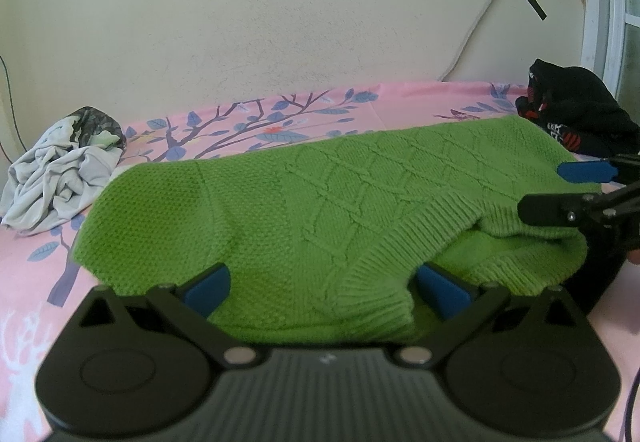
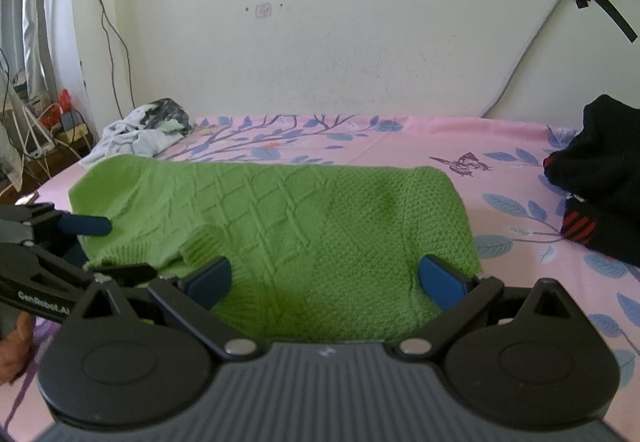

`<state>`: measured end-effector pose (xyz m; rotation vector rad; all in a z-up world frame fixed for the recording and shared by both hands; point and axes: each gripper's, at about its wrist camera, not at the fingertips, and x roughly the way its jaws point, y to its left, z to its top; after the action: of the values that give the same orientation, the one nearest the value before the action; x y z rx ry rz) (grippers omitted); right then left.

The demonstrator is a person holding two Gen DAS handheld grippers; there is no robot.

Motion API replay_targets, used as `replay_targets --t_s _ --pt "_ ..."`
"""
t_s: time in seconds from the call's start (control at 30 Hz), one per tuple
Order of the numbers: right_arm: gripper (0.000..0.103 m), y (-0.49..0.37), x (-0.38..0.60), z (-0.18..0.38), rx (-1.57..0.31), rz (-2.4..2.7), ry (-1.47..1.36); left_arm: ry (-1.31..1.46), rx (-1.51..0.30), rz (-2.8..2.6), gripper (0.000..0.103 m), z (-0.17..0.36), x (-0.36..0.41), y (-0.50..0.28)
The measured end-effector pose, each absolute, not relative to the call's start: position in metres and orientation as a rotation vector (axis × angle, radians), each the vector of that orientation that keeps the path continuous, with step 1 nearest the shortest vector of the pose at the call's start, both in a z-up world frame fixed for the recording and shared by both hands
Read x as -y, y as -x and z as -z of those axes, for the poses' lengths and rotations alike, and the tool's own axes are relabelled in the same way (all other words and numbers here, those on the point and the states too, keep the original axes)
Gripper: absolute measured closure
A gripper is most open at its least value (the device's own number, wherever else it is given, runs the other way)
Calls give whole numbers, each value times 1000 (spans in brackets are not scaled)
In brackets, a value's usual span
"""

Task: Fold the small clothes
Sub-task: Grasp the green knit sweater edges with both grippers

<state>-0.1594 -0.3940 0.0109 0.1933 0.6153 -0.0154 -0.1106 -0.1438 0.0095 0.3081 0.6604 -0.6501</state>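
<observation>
Green sweater (image 1: 304,209) lies between both grippers' wide-spread jaws on the bedsheet (image 1: 32,266)

A home bedroom: pink floral bedsheet (image 2: 460,137), crumpled clothes (image 2: 144,131), taped wall cable (image 2: 520,73).

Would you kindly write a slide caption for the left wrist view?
Left tool open over a green knit sweater on the pink floral bedsheet, right tool at the hem.

Left wrist: I look low across the pink floral bedsheet (image 1: 400,101) toward the far wall, close over the green knitted sweater (image 1: 320,201) | Right wrist: same facing, equally close | Shared: sweater, sheet's far edge, wall.
</observation>
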Motion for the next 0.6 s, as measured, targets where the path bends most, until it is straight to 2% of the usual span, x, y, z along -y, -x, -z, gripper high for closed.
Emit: replay_targets --t_s 0.1,0.2,0.3,0.37,0.43,0.6 --pt "10 168 395 -17 -591 26 -220 -301 -643 646 0 -11 141 113" --pt "10 198 405 -36 -489 60 -281 -240 -586 653 0 -17 129 116" --pt "12 226 435 -50 -432 123 -413 -165 -568 685 0 -22 118 114" --pt "17 237 464 -49 -461 183 -550 -119 -578 711 0 -23 112 110" --pt "29 244 488 -40 -497 197 -686 -56 -578 752 0 -24 106 105" --pt "30 242 504 -21 -565 191 -807 25 -632 820 5 -30 103 95"
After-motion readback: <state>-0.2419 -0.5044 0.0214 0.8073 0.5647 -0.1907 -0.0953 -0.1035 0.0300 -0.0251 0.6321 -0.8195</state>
